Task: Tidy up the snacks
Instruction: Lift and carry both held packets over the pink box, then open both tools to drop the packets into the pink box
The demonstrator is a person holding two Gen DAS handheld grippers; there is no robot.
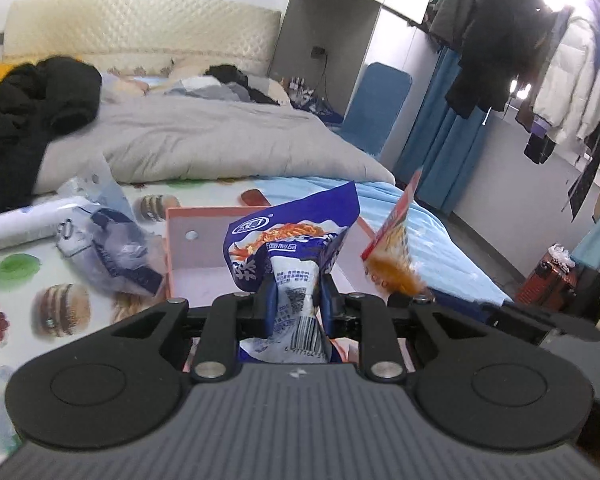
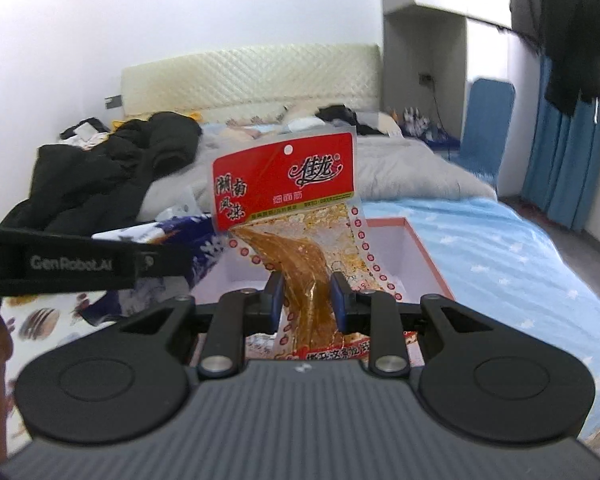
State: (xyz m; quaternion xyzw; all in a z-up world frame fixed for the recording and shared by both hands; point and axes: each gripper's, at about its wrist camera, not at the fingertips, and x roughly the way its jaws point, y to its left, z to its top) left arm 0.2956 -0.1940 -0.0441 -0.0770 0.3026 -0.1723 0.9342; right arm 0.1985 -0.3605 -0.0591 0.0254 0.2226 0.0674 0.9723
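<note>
My left gripper [image 1: 298,294] is shut on a blue and white snack bag [image 1: 292,240], held upright over a shallow pink-rimmed box [image 1: 188,240] on the bed. My right gripper [image 2: 306,298] is shut on a red-topped clear snack packet [image 2: 284,178] with orange-brown strips inside, held upright above the same box [image 2: 420,248]. That packet also shows in the left wrist view [image 1: 396,240], to the right of the blue bag. The blue bag shows in the right wrist view [image 2: 172,236] at the left, behind the left gripper's strap.
A crumpled bluish plastic bag [image 1: 108,248] and a white roll [image 1: 24,224] lie left of the box on a food-print sheet [image 1: 28,280]. A grey duvet [image 1: 204,140] and black coat [image 1: 28,108] lie behind. The bed edge, blue curtains [image 1: 440,132] and hanging clothes are at the right.
</note>
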